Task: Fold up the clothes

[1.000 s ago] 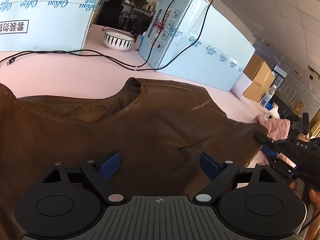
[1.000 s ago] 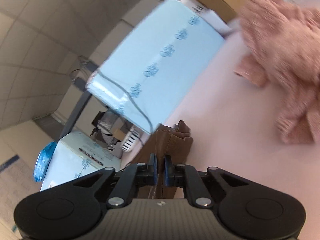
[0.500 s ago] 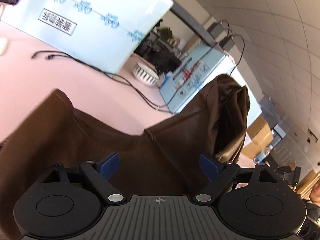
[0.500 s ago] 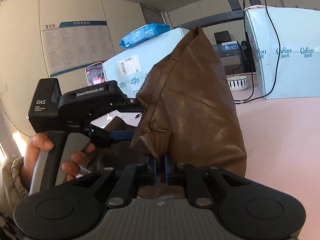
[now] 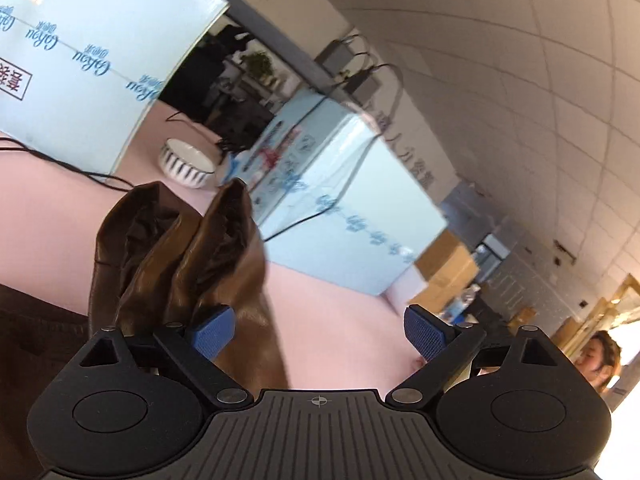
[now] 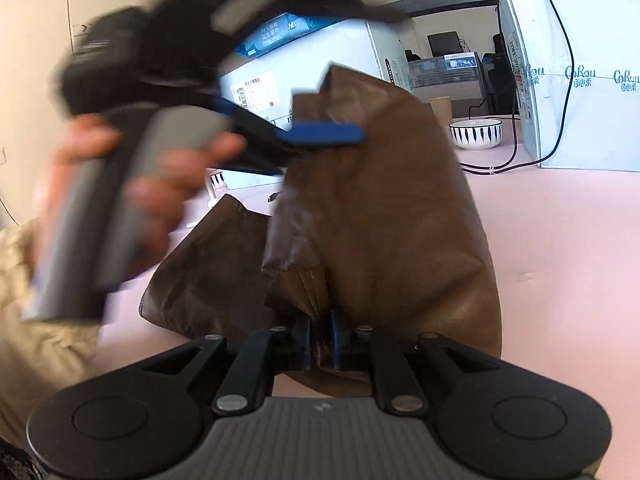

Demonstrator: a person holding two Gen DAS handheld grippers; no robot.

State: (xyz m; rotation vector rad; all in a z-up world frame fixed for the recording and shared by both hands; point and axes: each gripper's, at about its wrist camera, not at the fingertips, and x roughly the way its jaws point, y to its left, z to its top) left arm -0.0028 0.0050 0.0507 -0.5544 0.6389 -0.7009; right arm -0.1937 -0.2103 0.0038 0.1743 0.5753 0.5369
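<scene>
A: The brown garment (image 6: 384,216) pinched in front of the right gripper (image 6: 320,340) looks like soft leather, smooth with a dull sheen and a stitched seam by the pads.

B: And under it?

A: The pink tabletop (image 6: 560,240) is matt and even. The left gripper (image 5: 318,330) is matt black plastic, with ribbed blue pads (image 5: 424,334). Beyond it, the striped bowl (image 5: 186,164) is glossy, like ceramic.

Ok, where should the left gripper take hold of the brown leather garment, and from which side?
Probably the raised folded corner of the brown leather garment. It stands up off the pink table as a thin doubled edge, so the open left gripper could slide in sideways from the right in its own view, one pad on each face, just below the peak.
</scene>
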